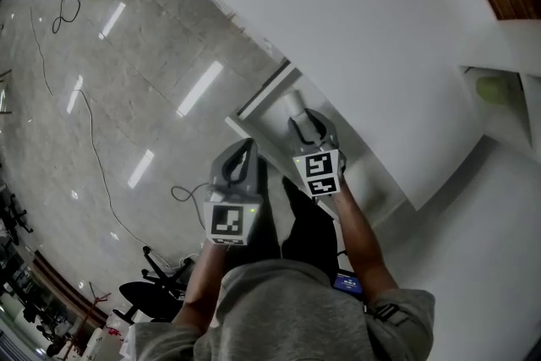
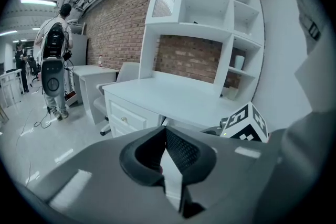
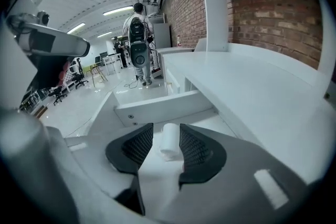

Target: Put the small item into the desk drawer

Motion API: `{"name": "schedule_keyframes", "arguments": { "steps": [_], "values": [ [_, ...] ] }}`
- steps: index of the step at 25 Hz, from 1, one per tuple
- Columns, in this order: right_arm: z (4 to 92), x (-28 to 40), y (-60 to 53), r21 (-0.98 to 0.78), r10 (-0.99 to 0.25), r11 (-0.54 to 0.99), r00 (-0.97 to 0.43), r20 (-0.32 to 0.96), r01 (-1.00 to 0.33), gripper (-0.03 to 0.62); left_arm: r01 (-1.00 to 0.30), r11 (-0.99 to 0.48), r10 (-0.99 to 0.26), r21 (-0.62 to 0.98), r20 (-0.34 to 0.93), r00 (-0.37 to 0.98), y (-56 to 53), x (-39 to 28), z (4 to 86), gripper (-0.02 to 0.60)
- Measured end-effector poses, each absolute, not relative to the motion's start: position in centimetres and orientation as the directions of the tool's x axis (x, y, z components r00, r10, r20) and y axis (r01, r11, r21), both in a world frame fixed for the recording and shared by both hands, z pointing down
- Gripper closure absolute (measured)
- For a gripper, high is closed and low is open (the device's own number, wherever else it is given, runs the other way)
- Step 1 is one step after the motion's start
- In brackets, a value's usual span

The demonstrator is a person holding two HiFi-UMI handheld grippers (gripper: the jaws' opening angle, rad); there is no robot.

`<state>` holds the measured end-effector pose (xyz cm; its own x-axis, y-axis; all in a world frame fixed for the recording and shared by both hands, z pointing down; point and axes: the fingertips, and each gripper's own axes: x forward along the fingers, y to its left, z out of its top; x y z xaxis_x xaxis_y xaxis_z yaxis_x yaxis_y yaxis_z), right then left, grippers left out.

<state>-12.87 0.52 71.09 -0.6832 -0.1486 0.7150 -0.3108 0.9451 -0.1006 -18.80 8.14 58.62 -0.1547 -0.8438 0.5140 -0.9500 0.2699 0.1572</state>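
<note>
The right gripper [image 3: 165, 132] has its jaws spread, and a small white roll [image 3: 169, 143] lies between them on the floor of the open drawer [image 3: 163, 105]. The roll sits close against the jaw at 3 o'clock, with a clear gap on the 9 o'clock side; contact cannot be judged. The drawer's far wall runs across at 12 o'clock from the jaws. The desk [image 3: 252, 92] top stretches away at 2 o'clock.

From the head camera, the right gripper [image 1: 308, 121] points into the drawer [image 1: 262, 110], with the roll [image 1: 293, 104] just past its tips at 11 o'clock. The left gripper [image 1: 245, 150] hangs beside it at 8 o'clock, outside the drawer over pale floor [image 1: 110, 97].

The left gripper [image 2: 164, 131] has its jaws pressed together with nothing in them. Beyond it stands the desk [image 2: 173, 97]. A white shelf unit [image 2: 205, 2] rises at 12 o'clock against a brick wall [image 2: 121, 29], and a person [image 2: 52, 60] stands at 10 o'clock.
</note>
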Motion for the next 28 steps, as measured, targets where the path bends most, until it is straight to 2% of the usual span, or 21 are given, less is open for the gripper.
{"name": "schedule_keyframes", "arguments": {
  "steps": [11, 28],
  "values": [
    [62.3, -9.2, -1.7, -0.046, -0.314, 0.898, -0.711, 0.63, -0.438, 0.451, -0.984, 0.145, -0.912, 0.106, 0.399, -0.091, 5.8, -16.8, 51.2, 0.569],
    [46.5, 0.4, -2.8, 0.01, -0.624, 0.723, -0.646, 0.439, -0.691, 0.507, -0.992, -0.116, -0.96, 0.052, 0.249, 0.126, 2.4, -9.5, 39.5, 0.569]
  ]
}}
